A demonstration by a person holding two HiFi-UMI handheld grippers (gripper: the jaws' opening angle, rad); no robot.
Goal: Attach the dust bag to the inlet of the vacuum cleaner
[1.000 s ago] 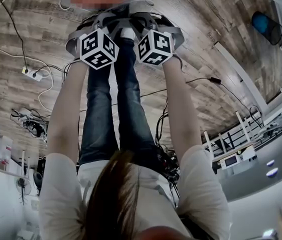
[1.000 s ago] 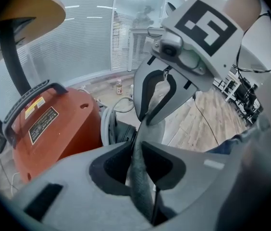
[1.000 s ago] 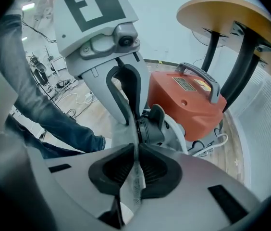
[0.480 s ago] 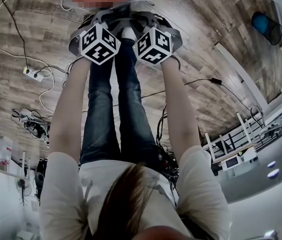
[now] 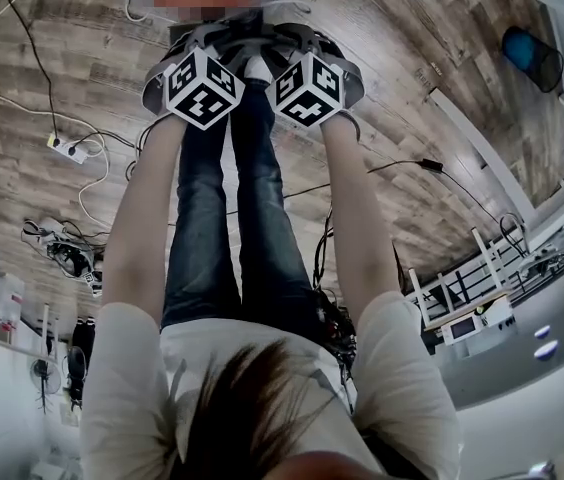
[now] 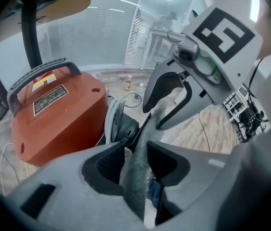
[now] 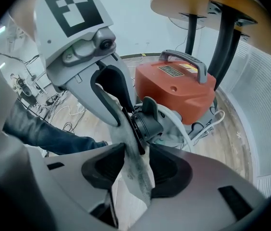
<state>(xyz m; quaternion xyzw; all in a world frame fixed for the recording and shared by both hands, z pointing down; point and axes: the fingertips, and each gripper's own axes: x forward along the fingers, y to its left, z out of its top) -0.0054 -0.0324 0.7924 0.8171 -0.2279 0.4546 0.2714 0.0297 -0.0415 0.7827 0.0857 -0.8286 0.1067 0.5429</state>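
The vacuum (image 6: pixel 54 124), red with a black handle (image 6: pixel 39 73), stands on the plank floor (image 5: pixel 52 18) under the edge of a round table (image 7: pixel 198 1). Its top bears a dark plate (image 6: pixel 50 99) of pale print and a yellow-and-red sticker (image 6: pixel 43 83) (both too small to read). The left gripper (image 6: pixel 135 148) and right gripper (image 7: pixel 136 150) each carry a cube (image 5: pixel 200 88) of black-and-white squares.

The grey bag (image 6: pixel 134 182) hangs at the black inlet (image 7: pixel 147 121). Its mouth seems set on the inlet, though the cloth hides the join. Both grippers' jaws are opening, spread wide, with the bag's cloth loose between them.

A pale hose (image 7: pixel 176 124) curls by the vacuum's base. Cables (image 5: pixel 2 63) and a power strip (image 5: pixel 67 148) lie on the floor. The person's legs (image 5: pixel 202 228) stand just beside the grippers, and small bottles (image 6: pixel 128 84) sit beyond.
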